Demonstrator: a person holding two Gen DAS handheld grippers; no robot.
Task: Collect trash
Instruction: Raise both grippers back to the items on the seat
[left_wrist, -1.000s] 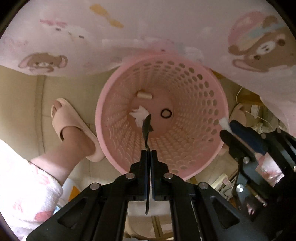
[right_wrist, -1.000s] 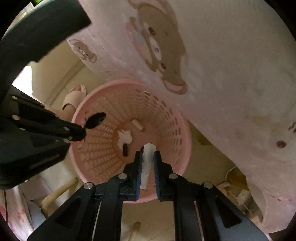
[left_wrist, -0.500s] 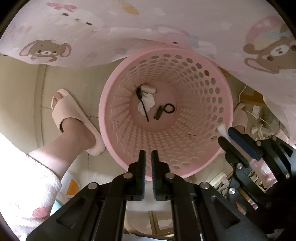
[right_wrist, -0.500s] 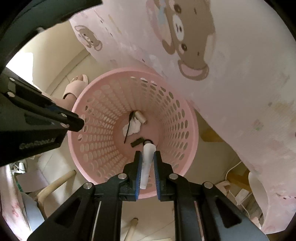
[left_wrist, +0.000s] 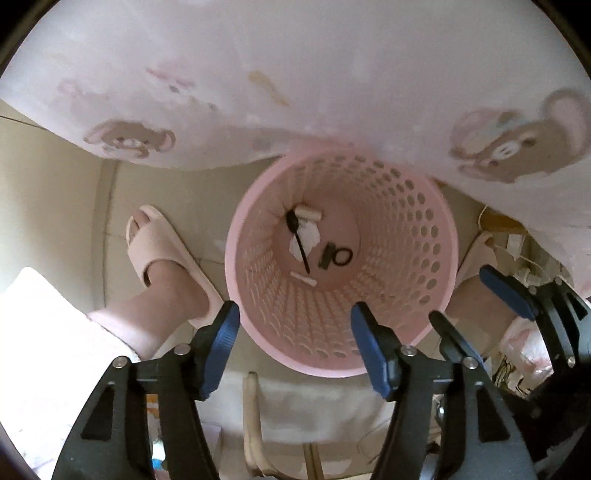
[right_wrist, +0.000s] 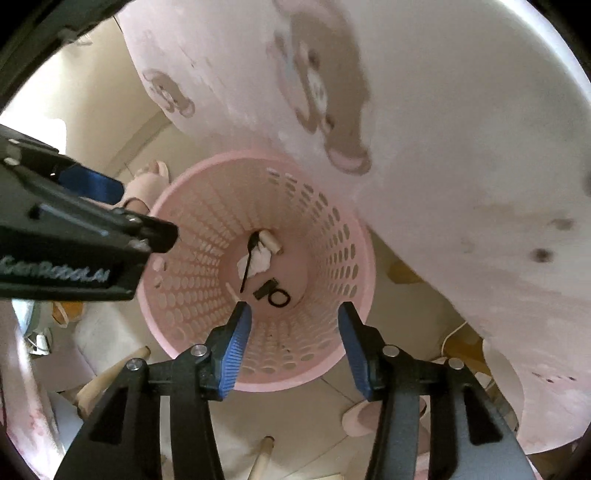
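left gripper: jaws just opened, empty | right gripper: jaws just opened, empty | pink basket: black spoon, tissue inside

pale lettering runs along the black side of the left gripper in the right wrist view; it looks like "genrobot.ai", partly blurred.

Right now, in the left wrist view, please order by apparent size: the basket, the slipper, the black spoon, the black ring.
1. basket
2. slipper, though it lies nearer the camera than the basket's floor
3. black spoon
4. black ring
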